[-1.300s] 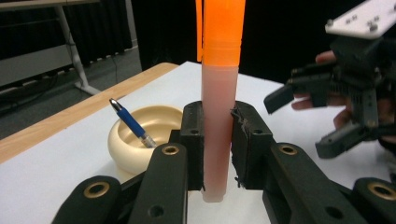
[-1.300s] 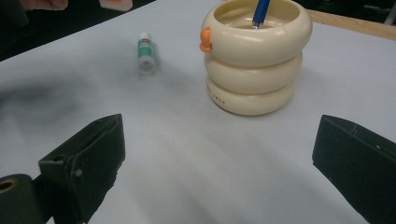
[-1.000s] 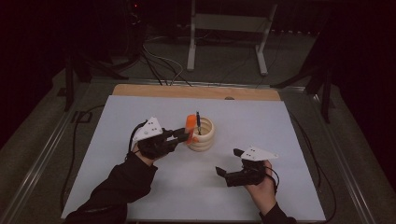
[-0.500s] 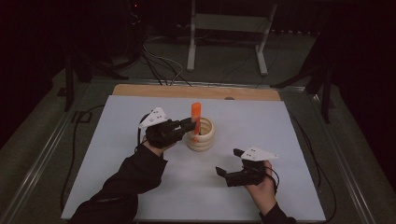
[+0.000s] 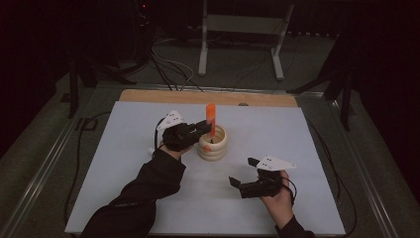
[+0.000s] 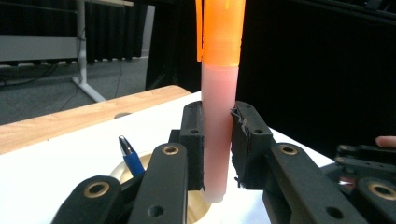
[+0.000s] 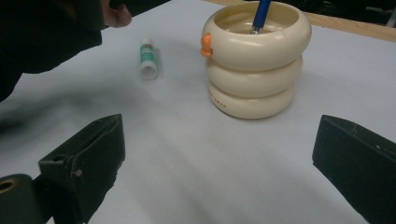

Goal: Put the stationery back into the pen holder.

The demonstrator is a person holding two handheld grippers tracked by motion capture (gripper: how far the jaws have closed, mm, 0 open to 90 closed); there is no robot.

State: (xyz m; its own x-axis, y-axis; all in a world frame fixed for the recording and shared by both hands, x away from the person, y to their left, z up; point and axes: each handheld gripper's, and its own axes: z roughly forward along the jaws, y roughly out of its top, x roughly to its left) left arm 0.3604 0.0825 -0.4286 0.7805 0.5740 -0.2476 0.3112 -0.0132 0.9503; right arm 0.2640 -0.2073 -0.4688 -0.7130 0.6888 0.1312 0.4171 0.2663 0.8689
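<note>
At the left of the white counter (image 5: 124, 163), a small green-and-white tube (image 7: 149, 58) lies on its side, well apart from the holder. The left tool (image 5: 204, 128) clamps an orange-capped marker (image 6: 219, 93) upright, its lower end just above the mouth of a cream ringed pen holder (image 5: 213, 146), where a blue pen (image 7: 259, 14) stands. Farther right, the right tool (image 5: 240, 174) hovers low over the counter, jaws spread wide with nothing between them.

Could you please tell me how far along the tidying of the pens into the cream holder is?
Done: a blue pen stands in the cream holder. In hand: the left tool grips the orange marker upright above the holder. Left: lowering it in; a green-labelled tube lies on the table; the right tool is open.
</note>
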